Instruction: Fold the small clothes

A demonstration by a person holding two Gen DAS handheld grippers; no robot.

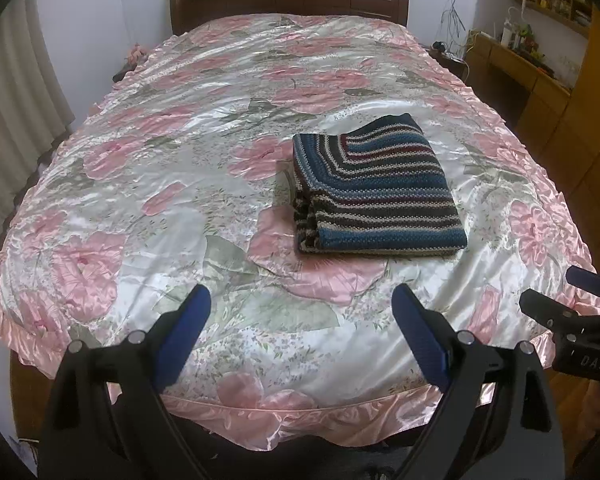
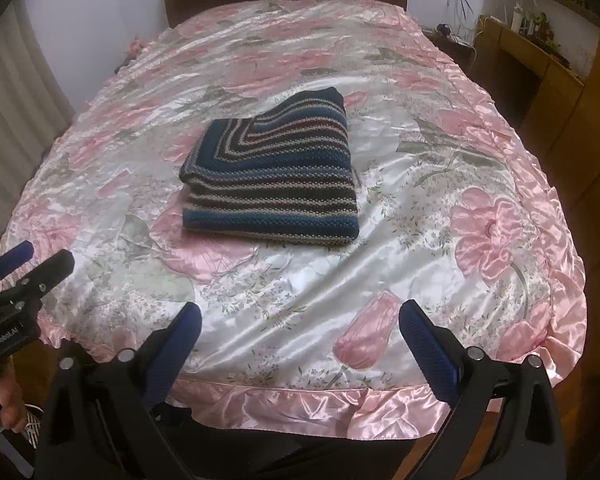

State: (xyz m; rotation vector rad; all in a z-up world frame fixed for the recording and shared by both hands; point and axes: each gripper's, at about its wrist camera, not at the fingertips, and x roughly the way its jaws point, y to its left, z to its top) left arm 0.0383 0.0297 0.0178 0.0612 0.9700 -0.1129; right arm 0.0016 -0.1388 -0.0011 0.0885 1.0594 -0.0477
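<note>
Though both tongs hover over the foot of the bed (image 1: 100, 168), neither touches the striped sweater (image 1: 374, 192), which lies near the middle of the flowered bedspread, well apart from them. The left tongs (image 1: 302, 320) stand with blue pads spread wide and nothing between them; the right tongs (image 2: 300, 332) are likewise wide apart and bare. The sweater already sits as a neat, thick rectangle with layered edges showing on its left side, so the folding looks finished, or very nearly. No other garment shows on the bed.
</note>
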